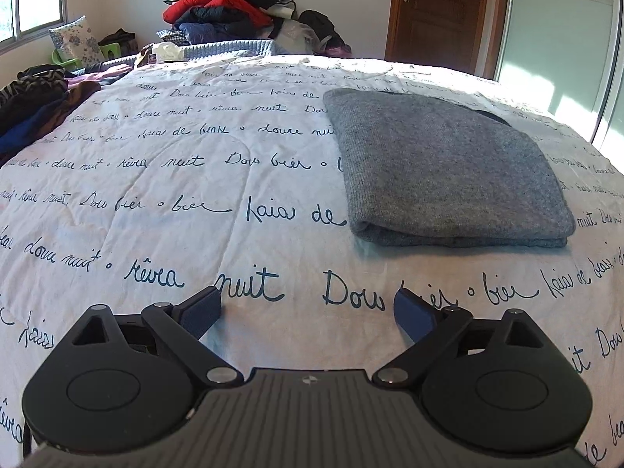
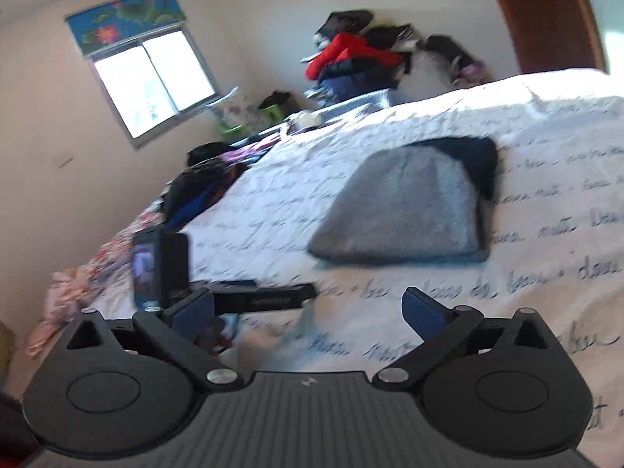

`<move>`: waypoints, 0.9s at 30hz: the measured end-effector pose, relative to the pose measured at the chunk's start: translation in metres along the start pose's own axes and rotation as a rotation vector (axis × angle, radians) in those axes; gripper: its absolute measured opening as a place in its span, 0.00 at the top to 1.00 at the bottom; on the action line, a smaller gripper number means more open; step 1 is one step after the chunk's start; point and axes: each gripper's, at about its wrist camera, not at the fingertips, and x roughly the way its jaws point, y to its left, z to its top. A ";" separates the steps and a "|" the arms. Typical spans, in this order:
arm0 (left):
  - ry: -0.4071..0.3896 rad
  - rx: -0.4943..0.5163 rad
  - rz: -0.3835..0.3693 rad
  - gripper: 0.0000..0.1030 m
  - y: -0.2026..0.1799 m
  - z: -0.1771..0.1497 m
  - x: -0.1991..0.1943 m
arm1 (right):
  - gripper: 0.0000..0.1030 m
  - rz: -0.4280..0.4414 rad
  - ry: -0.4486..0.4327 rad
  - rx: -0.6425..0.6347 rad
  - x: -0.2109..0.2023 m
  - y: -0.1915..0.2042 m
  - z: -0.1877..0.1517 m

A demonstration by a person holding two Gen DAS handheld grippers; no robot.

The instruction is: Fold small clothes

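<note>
**Grey knit lying folded on the bed, both grippers empty**

A folded grey knitted garment is lying flat on the white quilted bedspread printed with dark cursive writing, its rounded fold edge facing the left wrist camera and its fine ribbed, slightly fuzzy weave showing plainly. In the blurred right wrist view, a dark piece of fabric is peeking out from the far side of the grey rectangle.

The left gripper is hovering over bare bedspread just short of the garment, its black jaws with blue pads standing wide apart and holding nothing. The right gripper is likewise gaping wide and empty, well clear of the knit.

A loose heap of dark crumpled clothes is sitting at the bed's left edge, and a tall pile of red and dark puffy clothing is leaning against the far wall.
</note>
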 end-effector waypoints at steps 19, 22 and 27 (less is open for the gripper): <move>-0.032 0.025 0.047 0.00 -0.004 -0.008 0.009 | 0.00 -0.470 0.071 -0.097 0.100 -0.027 -0.034; -0.035 0.020 0.049 0.00 -0.004 -0.010 0.010 | 0.00 -0.483 0.073 -0.112 0.103 -0.025 -0.034; -0.056 0.020 0.054 0.00 -0.005 -0.014 0.010 | 0.00 -0.499 0.077 -0.151 0.110 -0.023 -0.034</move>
